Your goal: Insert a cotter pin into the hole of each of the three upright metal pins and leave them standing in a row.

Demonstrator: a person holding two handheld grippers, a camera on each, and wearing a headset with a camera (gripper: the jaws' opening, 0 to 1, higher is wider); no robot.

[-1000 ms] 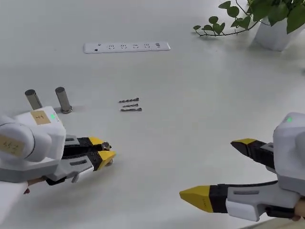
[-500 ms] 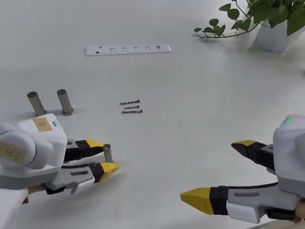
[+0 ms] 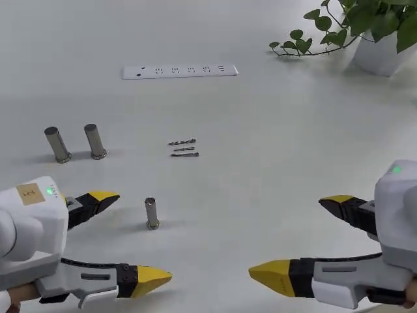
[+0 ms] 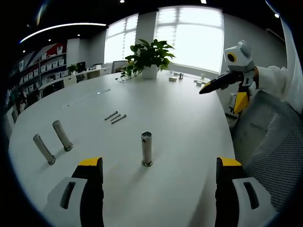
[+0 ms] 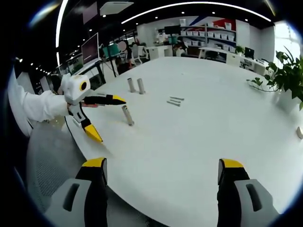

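The bench [image 3: 273, 130] is a wide, smooth, pale grey-white surface with a rounded edge, and it stands in a large bright office. The left gripper view shows tall windows [image 4: 189, 38] and shelves [image 4: 47, 66] at the walls, and also a grey mesh chair [image 4: 265, 142] at the bench edge. Three cotter pins [image 3: 184, 149] lie flat and side by side near the middle of the bench. One metal pin [image 3: 151, 212] stands upright alone, closer to the person than the cotter pins and a little left of them. Two more metal pins [image 3: 57, 143] stand next to each other well to the left of the cotter pins, and they touch nothing. Beyond the cotter pins lies a white power strip [image 3: 180, 70]. Far to the right of the cotter pins and behind them is a green plant [image 3: 365, 16] in a white pot [image 3: 384, 52]. The left tongs [image 3: 144, 236] are spread wide and hold nothing, and the single pin stands free just in front of their yellow tips. The right tongs [image 3: 285, 235] are also spread wide and empty, to the right of the cotter pins and closer to the person.
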